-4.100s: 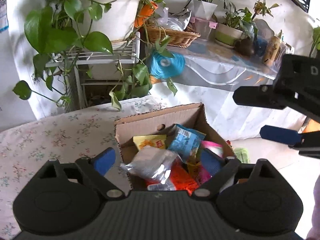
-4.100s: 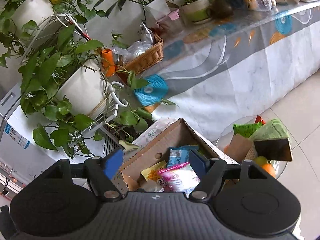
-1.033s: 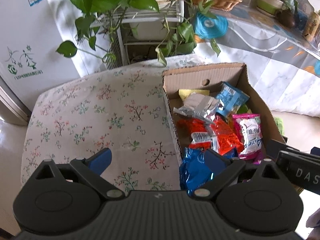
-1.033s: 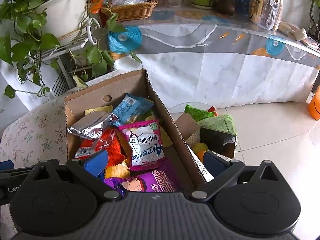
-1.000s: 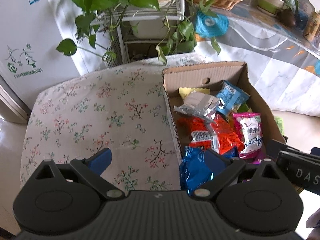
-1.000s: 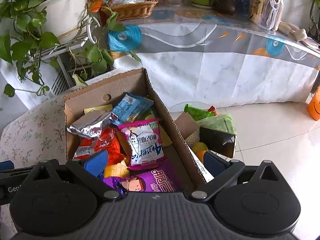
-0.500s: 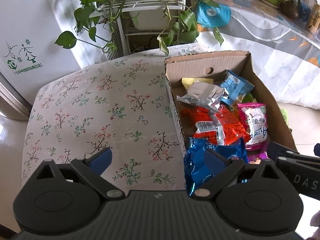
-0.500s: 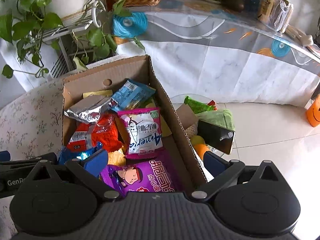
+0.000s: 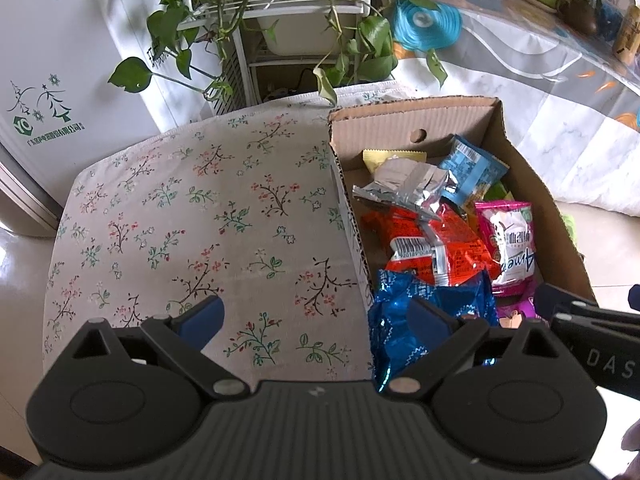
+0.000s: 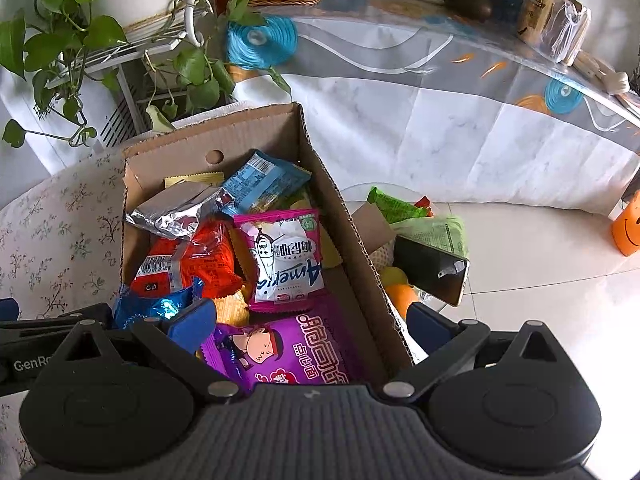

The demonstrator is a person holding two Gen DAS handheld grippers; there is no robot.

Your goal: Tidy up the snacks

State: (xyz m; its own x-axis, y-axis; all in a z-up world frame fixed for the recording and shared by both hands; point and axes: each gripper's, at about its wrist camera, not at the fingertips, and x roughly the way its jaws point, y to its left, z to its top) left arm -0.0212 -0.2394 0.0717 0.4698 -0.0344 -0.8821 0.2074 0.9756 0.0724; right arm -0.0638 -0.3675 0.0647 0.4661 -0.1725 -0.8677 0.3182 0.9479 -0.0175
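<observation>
Showing: a cardboard box (image 10: 340,216) of snack packets on a floral-clothed table (image 9: 192,216), seen from both wrist cameras.
Box contents: a silver packet (image 10: 176,208), a light-blue packet (image 10: 262,180), an orange-red packet (image 10: 188,258), a pink packet (image 10: 286,256), a purple packet (image 10: 292,354) and a blue foil packet (image 9: 404,316); all lie loosely heaped inside the walls.
Left gripper (image 9: 316,320): fingers spread wide, nothing between them; one finger hangs over the cloth, the other over the blue foil packet at the box's near left corner.
Right gripper (image 10: 308,324): fingers also wide apart and empty; its left finger sits above the blue foil and purple packets, its right finger outside the box's right wall.
Stage, as a judgement: the snacks already lie in the box, so the scene fits either a pile awaiting sorting or one just filled; the pictures do not settle which.
Handling note: foil and film packets crumple and slip, so any pinch is best taken on a sealed edge, clear of the cardboard wall, with only one packet between the pads.
Beside the box: a glass side table (image 10: 400,192) carrying a phone (image 10: 432,270) and fruit, off to the right.
</observation>
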